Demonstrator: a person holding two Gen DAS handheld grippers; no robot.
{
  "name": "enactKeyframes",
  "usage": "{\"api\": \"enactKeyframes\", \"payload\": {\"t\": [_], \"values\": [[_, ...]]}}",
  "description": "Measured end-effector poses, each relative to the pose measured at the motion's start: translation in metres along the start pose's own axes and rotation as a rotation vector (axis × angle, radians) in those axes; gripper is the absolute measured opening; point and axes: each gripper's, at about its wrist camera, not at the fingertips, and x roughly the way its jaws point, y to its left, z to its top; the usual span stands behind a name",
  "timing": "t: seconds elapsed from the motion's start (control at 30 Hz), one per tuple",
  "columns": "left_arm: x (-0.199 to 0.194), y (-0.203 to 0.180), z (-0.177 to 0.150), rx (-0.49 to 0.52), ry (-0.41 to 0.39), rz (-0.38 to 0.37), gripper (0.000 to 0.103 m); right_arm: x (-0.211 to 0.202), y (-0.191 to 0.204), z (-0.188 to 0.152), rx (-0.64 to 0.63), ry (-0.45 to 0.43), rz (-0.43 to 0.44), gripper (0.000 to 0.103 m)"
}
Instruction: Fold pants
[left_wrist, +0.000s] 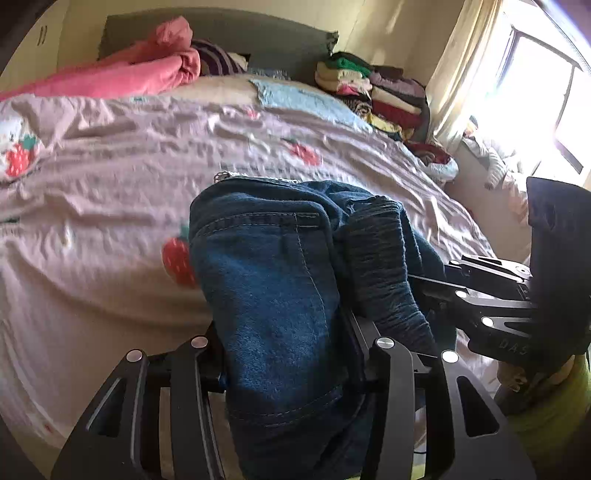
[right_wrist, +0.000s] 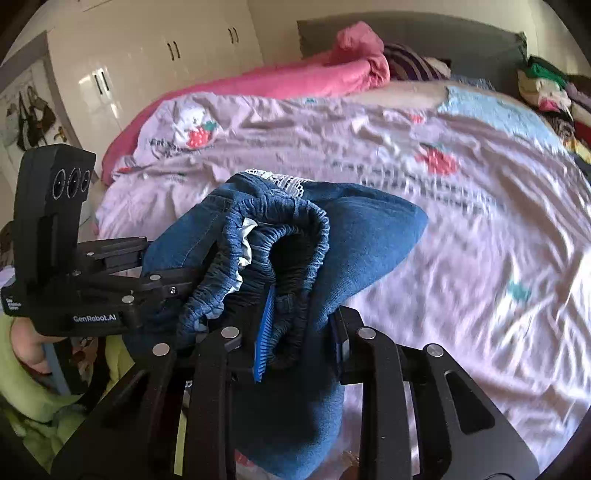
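A pair of blue denim pants (left_wrist: 273, 280) with an elastic waistband (right_wrist: 280, 236) and white lace trim hangs bunched between both grippers above the bed. My left gripper (left_wrist: 291, 354) is shut on the denim; its fingertips are hidden by cloth. My right gripper (right_wrist: 295, 332) is shut on the gathered waistband, with a blue pad (right_wrist: 264, 332) showing against the cloth. The right gripper also shows in the left wrist view (left_wrist: 491, 299), close on the right. The left gripper shows in the right wrist view (right_wrist: 110, 291), close on the left.
The bed has a wrinkled lilac strawberry-print cover (left_wrist: 110, 206). A pink blanket (left_wrist: 140, 70) and grey headboard (left_wrist: 258, 40) lie at the far end. Stacks of folded clothes (left_wrist: 373, 92) stand at the far right. A bright window (left_wrist: 535, 99) is on the right, white wardrobes (right_wrist: 147, 62) on the left.
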Motion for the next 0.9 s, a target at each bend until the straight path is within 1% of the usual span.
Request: {"api": "enactKeyframes", "payload": {"t": [0.07, 0.2, 0.4, 0.73, 0.9], "values": [[-0.002, 0.001, 0.012, 0.011, -0.014, 0.016, 0.043, 0.001, 0.000, 0.013, -0.028, -0.017, -0.007, 0.019], [0.000, 0.006, 0.033, 0.018, -0.029, 0.035, 0.043, 0.007, -0.004, 0.033, -0.044, -0.038, -0.014, 0.019], [0.004, 0.012, 0.053, 0.018, -0.045, 0.051, 0.043, 0.019, -0.011, 0.058, -0.050, -0.053, -0.023, 0.019], [0.023, 0.024, 0.067, 0.007, -0.040, 0.073, 0.043, 0.042, -0.019, 0.072, -0.052, -0.029, -0.038, 0.019], [0.032, 0.030, 0.072, 0.006, -0.032, 0.066, 0.043, 0.051, -0.022, 0.074, -0.045, -0.017, -0.041, 0.019]]}}
